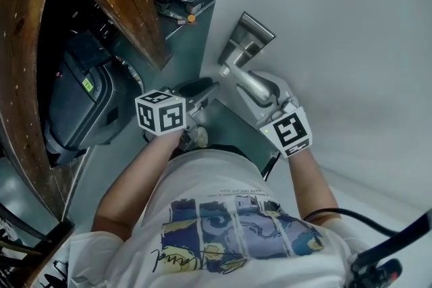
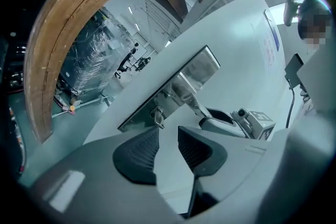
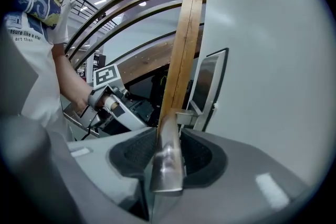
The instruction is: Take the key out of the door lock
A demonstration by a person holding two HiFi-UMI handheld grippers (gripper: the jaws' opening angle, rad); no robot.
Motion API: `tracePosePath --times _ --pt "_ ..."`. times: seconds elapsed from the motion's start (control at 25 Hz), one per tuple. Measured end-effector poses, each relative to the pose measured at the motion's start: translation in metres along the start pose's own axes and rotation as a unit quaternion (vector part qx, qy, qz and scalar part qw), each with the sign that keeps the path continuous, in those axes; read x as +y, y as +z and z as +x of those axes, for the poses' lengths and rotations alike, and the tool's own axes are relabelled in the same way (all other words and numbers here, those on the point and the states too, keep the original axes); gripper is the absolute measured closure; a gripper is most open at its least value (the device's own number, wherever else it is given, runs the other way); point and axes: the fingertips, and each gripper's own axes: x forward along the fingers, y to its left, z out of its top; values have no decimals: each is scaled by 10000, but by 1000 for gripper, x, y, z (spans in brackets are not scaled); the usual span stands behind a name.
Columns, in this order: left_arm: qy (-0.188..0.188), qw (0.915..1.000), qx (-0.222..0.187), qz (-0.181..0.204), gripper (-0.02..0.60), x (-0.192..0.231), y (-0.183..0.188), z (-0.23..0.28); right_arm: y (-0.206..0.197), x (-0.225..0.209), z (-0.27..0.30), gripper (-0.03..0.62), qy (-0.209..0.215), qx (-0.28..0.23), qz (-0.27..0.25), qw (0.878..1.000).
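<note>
Bright metal, small and thin: the key [image 2: 157, 116] stands out of the lock plate [image 2: 173, 89] on the white door [image 2: 236, 55], just past the tips of the left gripper [image 2: 167, 132] and a little off toward its left-hand jaw, so it is near them but not yet between them. That gripper's jaws stand apart with nothing in the gap. The right gripper [image 3: 167, 135] is closed round the lever handle [image 3: 168, 165], which fills the space between its pads; seen from there, the key lies well off, down by the plate at the lever's root. The key probably weighs almost nothing and is stiff, with smooth, flat faces that ribbed pads should hold well if they meet them squarely, but that could slip if pinched by the edges. The best hold looks to be the exposed head, one pad on each flat side, as close to the plate as the jaws allow. It will likely come free only with a straight pull along its own shaft; any sideways lean risks jamming it in the cylinder or bending the blade, and a loose pinch could drop it to the floor.
</note>
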Motion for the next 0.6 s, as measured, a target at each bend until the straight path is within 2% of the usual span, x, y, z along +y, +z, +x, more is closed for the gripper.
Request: tracePosePath --times 0.08,0.24,0.48,0.6 --pt "-38 9997 -52 -215 456 4 0 7 -2 1 1 472 11 8 24 10000" --pt "-161 9958 -211 -871 446 12 1 20 -2 0 0 476 64 -29 31 10000" --pt "-381 9852 -342 -1638 437 18 -1 35 -2 2 0 476 91 10 186 9998" --pt "-596 9760 -453 -2046 437 16 0 43 -1 2 0 476 105 12 173 9998"
